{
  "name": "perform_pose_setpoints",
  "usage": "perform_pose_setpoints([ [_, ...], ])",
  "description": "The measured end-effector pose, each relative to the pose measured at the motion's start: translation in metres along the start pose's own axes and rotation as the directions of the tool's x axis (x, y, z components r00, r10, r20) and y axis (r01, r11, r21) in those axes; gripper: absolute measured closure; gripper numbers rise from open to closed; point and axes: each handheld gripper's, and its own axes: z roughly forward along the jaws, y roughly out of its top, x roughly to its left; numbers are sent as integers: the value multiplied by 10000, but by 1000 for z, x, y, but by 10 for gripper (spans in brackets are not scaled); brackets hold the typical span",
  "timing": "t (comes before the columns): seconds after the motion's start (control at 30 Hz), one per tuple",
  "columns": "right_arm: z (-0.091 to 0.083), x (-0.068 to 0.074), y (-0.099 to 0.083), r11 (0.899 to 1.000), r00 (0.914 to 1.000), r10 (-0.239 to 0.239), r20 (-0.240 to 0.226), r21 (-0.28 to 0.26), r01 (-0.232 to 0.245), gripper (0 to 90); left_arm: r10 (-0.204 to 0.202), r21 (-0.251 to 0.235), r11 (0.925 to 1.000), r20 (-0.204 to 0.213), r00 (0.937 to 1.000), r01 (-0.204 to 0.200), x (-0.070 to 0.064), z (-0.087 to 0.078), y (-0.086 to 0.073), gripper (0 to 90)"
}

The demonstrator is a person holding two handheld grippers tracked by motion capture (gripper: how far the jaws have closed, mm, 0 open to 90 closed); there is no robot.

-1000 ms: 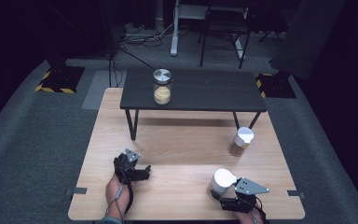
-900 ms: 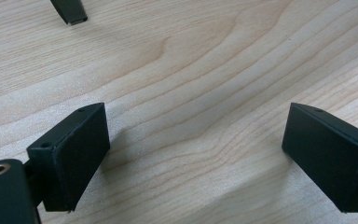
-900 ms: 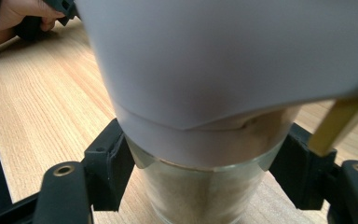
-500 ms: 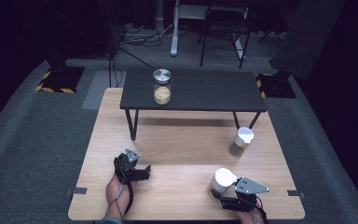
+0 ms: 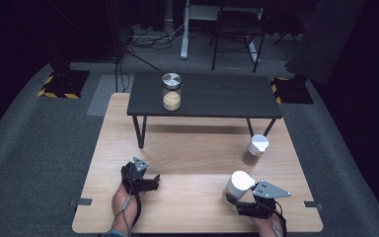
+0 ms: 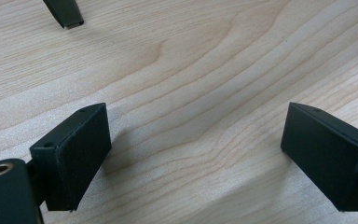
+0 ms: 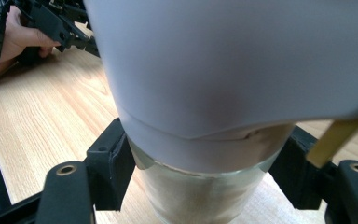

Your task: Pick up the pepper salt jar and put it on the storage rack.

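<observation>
Nothing has moved since the earlier high views: both hands, both jars on the wooden surface [image 5: 197, 148] and the jar on the low table sit where they were. The right hand-held gripper [image 5: 239, 200] stays clamped around the white-lidded jar [image 5: 238, 186] at the near right of the surface; in the right gripper view its two black jaws press the clear glass [image 7: 200, 191] on either side, just below the white lid [image 7: 223, 65], and the jar's lower part looks pale and sandy through the glass. The left hand-held gripper [image 5: 150, 181] rests on the surface at the near left, held by the person's left hand [image 5: 124, 202], its jaws spread wide with bare wood grain between them in the left gripper view [image 6: 196, 135]; it holds nothing. A second white-lidded jar [image 5: 255, 149] with brownish contents stands farther back on the right, well apart from the held one, near a leg of the low black table [image 5: 212, 98]. On that table stands a jar with a metal lid [image 5: 171, 91] and yellowish contents. No brand, label or writing can be read on any jar or lid; the lids are plain, and the glass in the close view carries no print.
</observation>
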Motion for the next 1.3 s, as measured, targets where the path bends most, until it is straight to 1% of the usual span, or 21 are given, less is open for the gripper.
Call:
perform_pose_setpoints([
  [0.03, -1, -2, 4, 9999, 9999, 137, -45, -18, -137, 298, -6, 0, 10000, 3, 10000, 6, 0, 0, 0, 83],
  [0.1, -2, -3, 6, 9998, 9998, 194, -73, -19, -194, 298, -7, 4, 10000, 0, 10000, 7, 0, 0, 0, 83],
  [0.17, -3, -4, 16, 9999, 9999, 119, -26, 14, -118, 299, -7, 3, 10000, 1, 10000, 7, 0, 0, 0, 83],
  [0.2, -3, -4, 16, 9999, 9999, 119, -26, 14, -118, 299, -7, 3, 10000, 1, 10000, 7, 0, 0, 0, 83],
  [0.23, -5, -4, 22, 10000, 10000, 58, 0, -17, -58, 299, -10, 3, 10000, 0, 10000, 10, 0, 0, 0, 83],
  [0.27, -5, -4, 22, 10000, 10000, 58, 0, -17, -58, 299, -10, 3, 10000, 0, 10000, 10, 0, 0, 0, 83],
  [0.3, -6, -5, 28, 10000, 10000, -7, 48, -54, 7, 298, -9, 1, 10000, 1, 10000, 9, 0, 0, 0, 83],
  [0.43, -9, -5, 36, 9998, 9999, -109, 120, -165, 111, 298, -17, 7, 10000, 11, 10000, 17, 0, 0, 0, 84],
  [0.5, -11, -7, 44, 9997, 9999, -84, 118, -222, 87, 298, -22, 7, 10000, 14, 10000, 22, 0, 0, 0, 83],
  [0.67, -12, -10, 54, 9996, 9999, 6, 140, -279, -2, 298, -22, 10, 10000, 13, 10000, 22, 0, 0, 0, 84],
  [0.73, -13, -12, 61, 9995, 9999, -44, 166, -314, 49, 299, -23, 14, 10000, 16, 10000, 23, 0, 0, 0, 83],
  [0.77, -13, -12, 61, 9995, 9999, -44, 166, -314, 49, 299, -26, 14, 10000, 18, 10000, 26, 0, 0, 0, 83],
  [0.87, -15, -15, 73, 9994, 9998, -64, 198, -327, 70, 299, -9, 0, 10000, 14, 10000, 9, 0, 0, 0, 84],
  [0.9, -15, -15, 73, 9994, 9998, -64, 198, -327, 70, 299, -15, 5, 10000, 17, 10000, 15, 1, 0, 0, 84],
  [0.93, -16, -16, 79, 9994, 9997, -114, 223, -320, 121, 299, -11, 5, 10000, 19, 10000, 11, 1, 0, 0, 83],
  [1.0, -16, -17, 83, 9994, 9996, -139, 232, -326, 147, 299, -12, 7, 10000, 18, 10000, 12, 1, 0, 0, 83],
  [1.03, -17, -18, 89, 9994, 9996, -155, 231, -313, 162, 298, -16, 6, 10000, 18, 10000, 16, 1, 0, 0, 83],
  [1.17, -18, -21, 102, 9996, 9996, -190, 218, -215, 194, 299, -16, 3, 10000, 21, 10000, 16, 1, 0, 0, 83],
  [1.2, -18, -21, 102, 9996, 9996, -190, 218, -215, 194, 299, -16, 3, 10000, 21, 10000, 16, 1, 0, 0, 83],
  [1.23, -18, -22, 109, 9997, 9996, -201, 221, -155, 204, 299, -26, 14, 10000, 31, 10000, 26, 1, 0, 1, 83],
  [1.3, -17, -22, 115, 9996, 9994, -247, 230, -117, 250, 299, -11, 4, 10000, 27, 10000, 11, 1, 0, 0, 83],
])
